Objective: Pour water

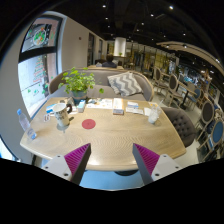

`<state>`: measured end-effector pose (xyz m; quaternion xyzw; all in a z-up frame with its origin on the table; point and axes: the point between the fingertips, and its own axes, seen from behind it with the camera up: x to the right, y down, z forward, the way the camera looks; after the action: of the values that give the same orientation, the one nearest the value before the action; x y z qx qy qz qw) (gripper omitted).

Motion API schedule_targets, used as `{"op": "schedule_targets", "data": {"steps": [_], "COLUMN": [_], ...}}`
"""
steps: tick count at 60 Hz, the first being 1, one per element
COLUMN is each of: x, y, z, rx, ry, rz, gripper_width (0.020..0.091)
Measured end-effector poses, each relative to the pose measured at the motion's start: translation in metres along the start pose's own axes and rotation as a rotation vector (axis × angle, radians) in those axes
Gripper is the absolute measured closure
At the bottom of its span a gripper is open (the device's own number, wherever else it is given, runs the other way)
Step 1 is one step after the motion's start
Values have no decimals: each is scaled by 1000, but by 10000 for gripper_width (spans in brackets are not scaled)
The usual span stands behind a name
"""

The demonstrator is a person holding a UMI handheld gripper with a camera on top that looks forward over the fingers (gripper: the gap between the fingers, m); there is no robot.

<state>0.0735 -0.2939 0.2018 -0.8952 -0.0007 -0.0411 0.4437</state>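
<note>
Gripper (110, 160) open, empty. Water bottle (25, 123) at 10 o'clock on table (110, 135): likely light, slippery; grab mid-body.

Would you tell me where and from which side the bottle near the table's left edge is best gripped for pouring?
I would grip the bottle around the middle of its body, coming in level from the near side. It stands upright and narrow near the table edge, so the open fingers could straddle it. The cup beside it crowds the far side. The gripper is some way off.
</note>
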Motion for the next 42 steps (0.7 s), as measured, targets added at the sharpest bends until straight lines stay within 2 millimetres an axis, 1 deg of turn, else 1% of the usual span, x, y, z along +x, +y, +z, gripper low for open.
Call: {"op": "schedule_targets", "data": {"steps": [1,6,11,15,16,18,19,20,24,30,35,42], "x": [2,-2,-15,-29,-33,-44,-49,-55,-83,-136,-185,-263], "y": [1,5,11,18,21,25,27,31,41,59,71,74], "z": [7,8,7,5,0,-1,3,-2,-5,-10,-13,-15], "rx": [0,-11,-22,-33,-36,-41,-45,-49,-62,-85,-105,-94], "ry": [1,-2,-1,0,-2,-8,-10,-14,-34,-83,-124,-187], "rz": [2,13,14,8,7,5,3,2,-2,-21,-50,-62], "gripper_width": [245,248,246,244,243,242,247,248,249,251,251,249]}}
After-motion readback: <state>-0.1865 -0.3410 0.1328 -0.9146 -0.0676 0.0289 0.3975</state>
